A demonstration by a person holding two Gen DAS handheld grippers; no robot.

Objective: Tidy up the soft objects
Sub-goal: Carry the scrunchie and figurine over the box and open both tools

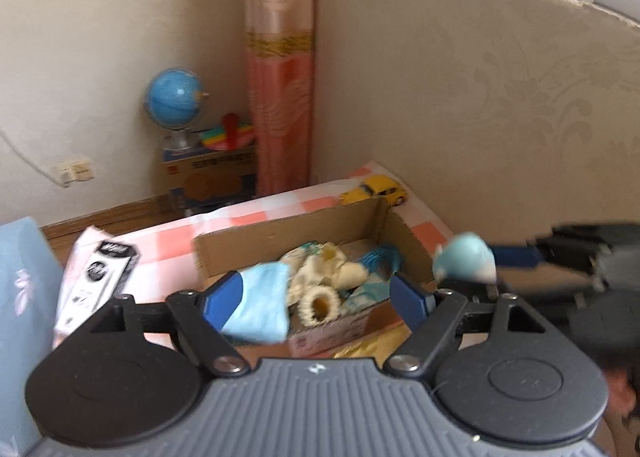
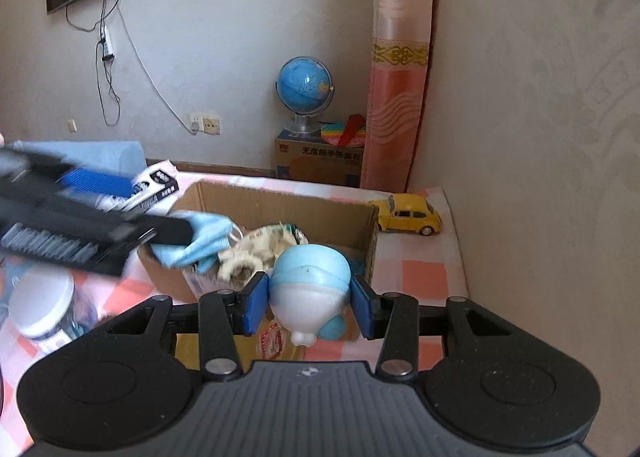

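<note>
A cardboard box (image 1: 280, 231) (image 2: 280, 205) sits on a pink checked bedspread and holds cream knitted items (image 1: 320, 277) (image 2: 248, 253). My left gripper (image 1: 316, 299) is open over the box's near side; a light blue cloth (image 1: 260, 305) (image 2: 204, 239) hangs against its left finger (image 1: 222, 299). My right gripper (image 2: 308, 299) is shut on a soft blue-and-white toy (image 2: 308, 285), held above the box's near right corner. The toy (image 1: 466, 257) also shows in the left wrist view at the right.
A yellow toy car (image 1: 376, 189) (image 2: 408, 213) stands behind the box by the wall. A white lidded jar (image 2: 44, 305) and a black-and-white packet (image 1: 96, 285) lie left of the box. A globe (image 2: 304, 89) on a carton stands in the corner by a curtain.
</note>
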